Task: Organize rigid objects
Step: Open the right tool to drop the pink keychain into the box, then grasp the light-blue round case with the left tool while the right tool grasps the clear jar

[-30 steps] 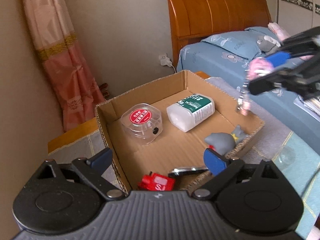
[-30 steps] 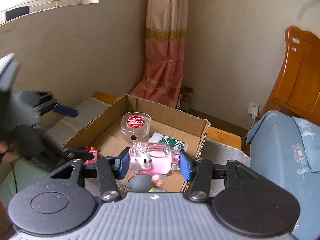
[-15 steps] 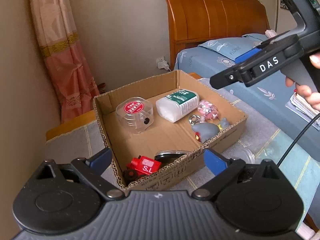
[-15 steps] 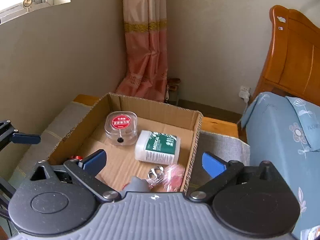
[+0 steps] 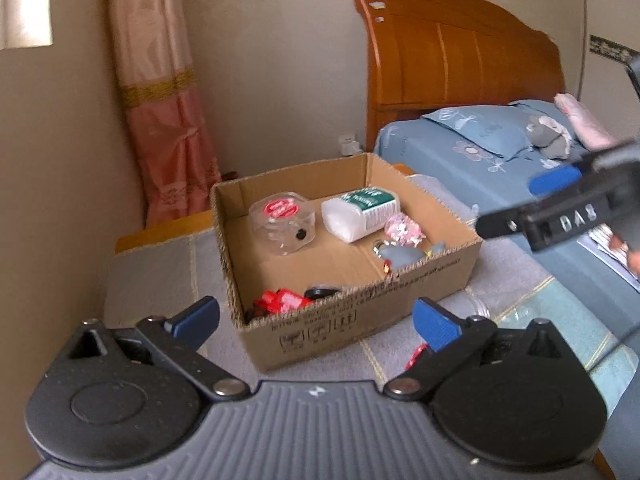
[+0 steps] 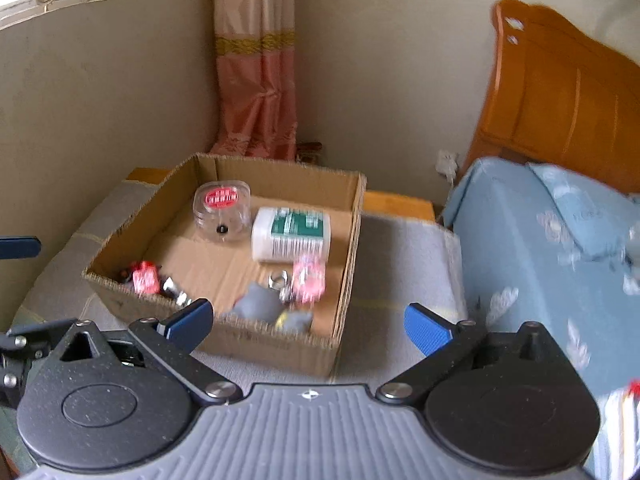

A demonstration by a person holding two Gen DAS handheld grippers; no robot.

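Note:
An open cardboard box point(image 5: 360, 320) point(image 6: 276, 348) stands on a grey cloth. In it lie a clear round case with a red label point(image 5: 282, 220) point(image 6: 221, 210), a white bottle with a green label point(image 5: 360, 216) point(image 6: 291, 233), a pink clear keychain point(image 5: 403, 231) point(image 6: 308, 283), a grey toy point(image 5: 400, 257) point(image 6: 256, 303) and a red toy car point(image 5: 282, 301) point(image 6: 145, 277). My left gripper point(image 5: 316, 320) is open and empty, in front of the box. My right gripper point(image 6: 308, 322) is open and empty, above the box's near edge; it also shows at the right of the left wrist view point(image 5: 552, 204).
A bed with blue bedding point(image 5: 480, 152) point(image 6: 540, 240) and a wooden headboard point(image 5: 460, 64) stands right of the box. A pink curtain point(image 5: 160, 100) point(image 6: 256, 60) hangs behind. A small red object point(image 5: 416, 354) and a clear object point(image 5: 476, 308) lie on the cloth by the box.
My right gripper opened and let go of the pink keychain, which now lies in the box. Both grippers have pulled back from the box.

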